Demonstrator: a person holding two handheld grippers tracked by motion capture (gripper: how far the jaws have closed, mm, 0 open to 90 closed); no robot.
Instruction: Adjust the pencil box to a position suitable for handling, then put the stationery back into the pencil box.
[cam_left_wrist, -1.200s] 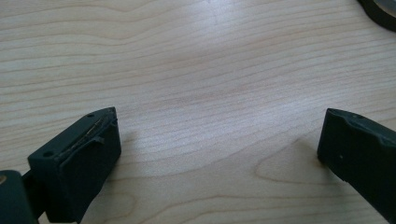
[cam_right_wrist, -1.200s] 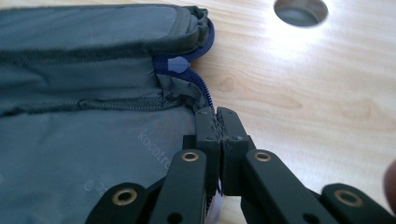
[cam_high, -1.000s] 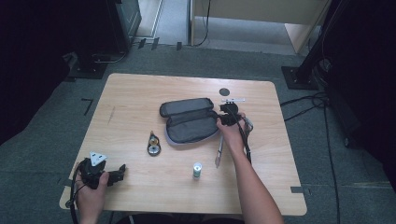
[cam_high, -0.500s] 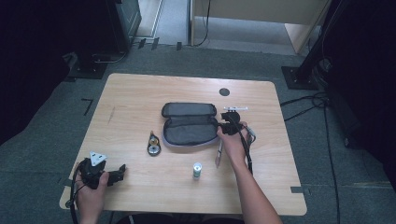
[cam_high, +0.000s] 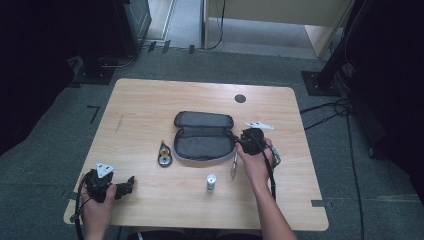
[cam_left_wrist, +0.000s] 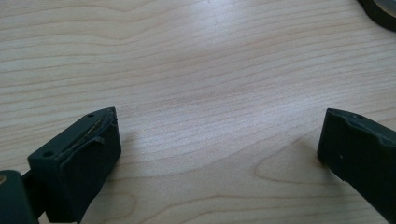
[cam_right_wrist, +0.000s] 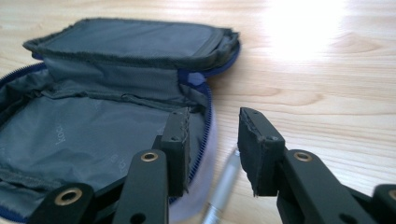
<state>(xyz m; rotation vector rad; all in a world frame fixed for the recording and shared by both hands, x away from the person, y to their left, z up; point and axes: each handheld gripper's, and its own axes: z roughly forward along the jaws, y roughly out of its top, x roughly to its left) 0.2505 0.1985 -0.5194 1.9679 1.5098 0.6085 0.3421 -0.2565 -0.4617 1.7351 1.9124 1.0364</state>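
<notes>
Right claw jaws just opened narrowly, empty, above pen beside pouch; left claw wide.

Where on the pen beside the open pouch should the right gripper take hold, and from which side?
Probably mid-barrel, from above. The pen lies flat on the table, close along the pouch rim, so jaws should straddle its width. The right gripper, jaws just opened and empty, hovers right over it.

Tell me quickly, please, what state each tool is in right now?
Left tool: open, nothing between its jaws, over bare table.
Right tool: jaws just opening, apart, holding nothing, at the pouch edge above the pen.
</notes>
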